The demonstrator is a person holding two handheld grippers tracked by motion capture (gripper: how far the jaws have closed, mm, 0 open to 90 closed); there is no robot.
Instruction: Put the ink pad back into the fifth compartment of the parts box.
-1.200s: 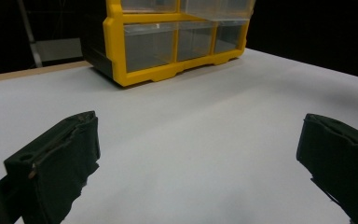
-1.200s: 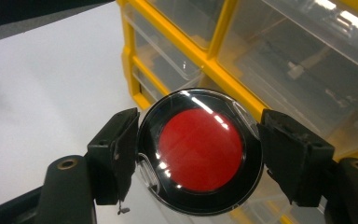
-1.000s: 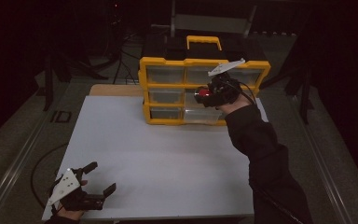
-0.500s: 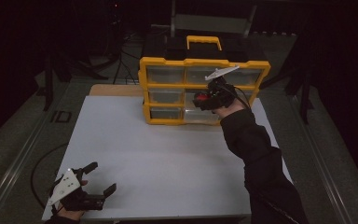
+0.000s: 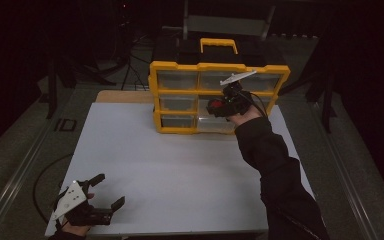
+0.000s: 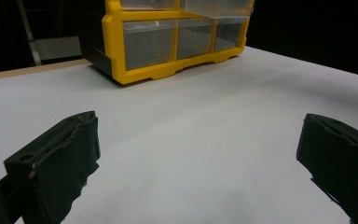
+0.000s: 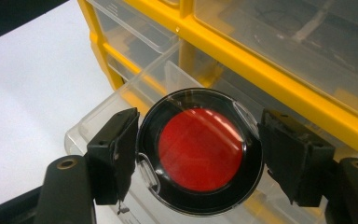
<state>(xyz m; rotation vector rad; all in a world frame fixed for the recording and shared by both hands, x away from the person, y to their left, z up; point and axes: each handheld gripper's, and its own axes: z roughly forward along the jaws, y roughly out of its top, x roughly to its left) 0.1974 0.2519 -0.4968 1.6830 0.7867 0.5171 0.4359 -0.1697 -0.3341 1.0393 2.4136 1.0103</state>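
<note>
Two grippers are in my feed. My right gripper is clamped on a round black case with a red disc inside it; the left pad presses its rim, though the right pad looks a hair off it, and I can't be sure from this angle. The case hangs just over an open clear drawer pulled out of the yellow organizer, which stands at the far edge of the white table. My left gripper rests at the near left corner of the table, well apart from the organizer, its jaws spread wide with nothing between them.
</note>
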